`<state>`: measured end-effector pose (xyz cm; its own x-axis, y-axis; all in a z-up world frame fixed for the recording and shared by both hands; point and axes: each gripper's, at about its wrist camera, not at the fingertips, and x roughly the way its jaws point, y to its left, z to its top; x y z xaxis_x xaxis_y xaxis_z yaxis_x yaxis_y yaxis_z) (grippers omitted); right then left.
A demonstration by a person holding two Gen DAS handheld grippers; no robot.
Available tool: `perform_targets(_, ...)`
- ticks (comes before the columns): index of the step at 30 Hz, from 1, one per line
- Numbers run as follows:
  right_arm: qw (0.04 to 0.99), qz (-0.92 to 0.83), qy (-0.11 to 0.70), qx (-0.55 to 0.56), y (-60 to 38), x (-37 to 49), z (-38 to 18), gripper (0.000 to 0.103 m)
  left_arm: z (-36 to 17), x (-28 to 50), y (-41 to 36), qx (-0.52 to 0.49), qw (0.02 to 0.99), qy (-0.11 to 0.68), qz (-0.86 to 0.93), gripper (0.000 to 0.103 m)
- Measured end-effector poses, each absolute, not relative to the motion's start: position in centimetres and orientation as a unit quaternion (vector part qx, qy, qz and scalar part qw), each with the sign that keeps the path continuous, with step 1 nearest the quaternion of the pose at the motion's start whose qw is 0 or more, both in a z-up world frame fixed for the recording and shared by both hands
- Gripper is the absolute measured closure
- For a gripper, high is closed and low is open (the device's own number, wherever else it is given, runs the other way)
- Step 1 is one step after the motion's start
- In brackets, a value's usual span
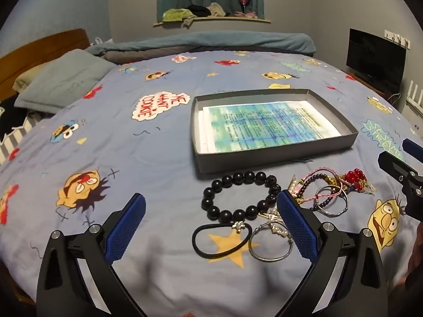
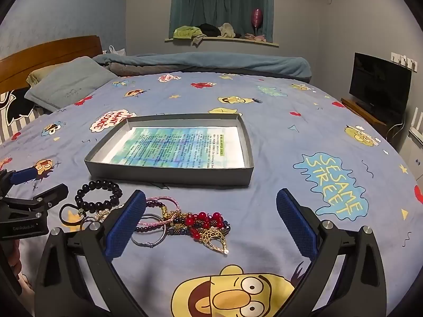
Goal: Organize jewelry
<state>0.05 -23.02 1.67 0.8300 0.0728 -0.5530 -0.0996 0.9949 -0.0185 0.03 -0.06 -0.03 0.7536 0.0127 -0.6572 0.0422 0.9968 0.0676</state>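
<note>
A pile of jewelry lies on the blue cartoon bedsheet in front of a shallow grey box (image 1: 277, 155) lined with a printed sheet. In the left wrist view I see a black bead bracelet (image 1: 239, 196), a black hair tie (image 1: 222, 240), a silver bangle (image 1: 272, 243) and a tangle of pink, purple and red pieces (image 1: 335, 187). My left gripper (image 1: 211, 227) is open, just short of the bead bracelet. In the right wrist view my right gripper (image 2: 211, 224) is open over the red bead and gold pieces (image 2: 208, 227), with the grey box (image 2: 169, 171) behind them.
The bed carries a grey pillow (image 1: 63, 82) at the left and a rolled blue duvet (image 1: 201, 41) at the far edge. A dark TV (image 2: 378, 84) stands on a unit to the right. A window ledge (image 2: 222, 38) holds clothes.
</note>
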Motion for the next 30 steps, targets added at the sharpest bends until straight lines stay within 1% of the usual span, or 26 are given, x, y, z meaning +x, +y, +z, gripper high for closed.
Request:
perform_targets(7,0.954,0.043,0.295,-0.024,-22.8,0.2,1.5,0.005,0.0,0.2,0.3,0.026,0.934,0.355,-0.016,0.004)
perform_targets(30,0.955,0.043,0.293,-0.024,-23.2,0.1,1.7,0.005,-0.6,0.2,-0.7,0.034,0.933,0.359,-0.020,0.004)
